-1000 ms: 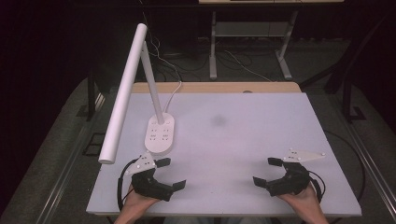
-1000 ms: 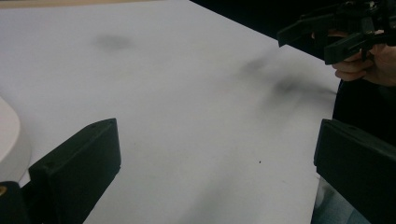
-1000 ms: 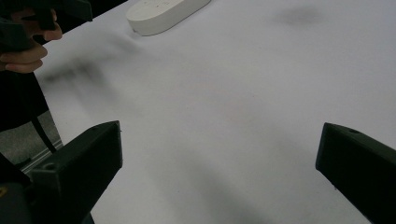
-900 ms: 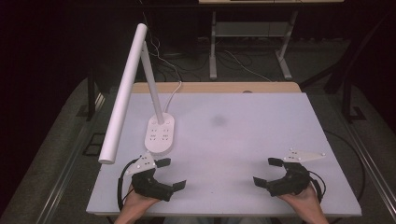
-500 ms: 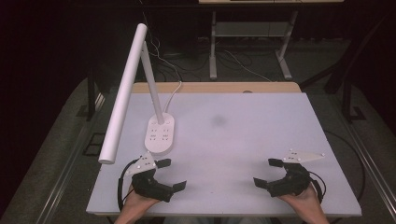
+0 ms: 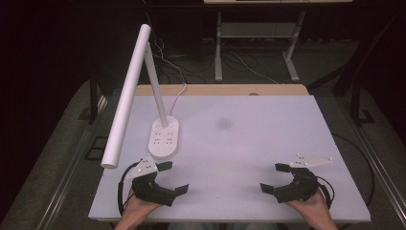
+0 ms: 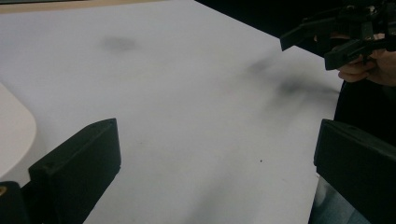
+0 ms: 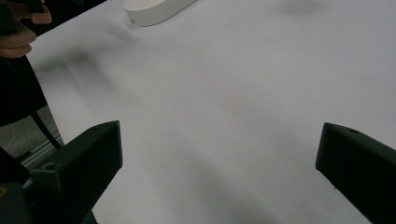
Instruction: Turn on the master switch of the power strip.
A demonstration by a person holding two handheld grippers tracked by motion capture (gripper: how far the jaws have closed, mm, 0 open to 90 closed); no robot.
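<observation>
A white desk lamp stands at the table's left; its oval base point(image 6: 163, 138) carries small buttons, and its long tube head point(image 6: 127, 93) slants out over the left edge. My left gripper point(image 6: 173, 178) rests near the front edge just below the base, jaws wide apart and empty. My right gripper point(image 6: 275, 178) sits at the front right, also open and empty. In the left gripper view the lamp base point(image 7: 14, 135) lies at the left and the other gripper point(image 7: 322, 42) is at the top right. The right gripper view has the lamp base point(image 8: 156, 9) at the top.
The white table top point(image 6: 249, 143) has a faint dark smudge point(image 6: 223, 124) near its middle. A wooden strip point(image 6: 220, 89) runs along the far edge. Cables and metal desk legs point(image 6: 218, 52) stand on the floor beyond.
</observation>
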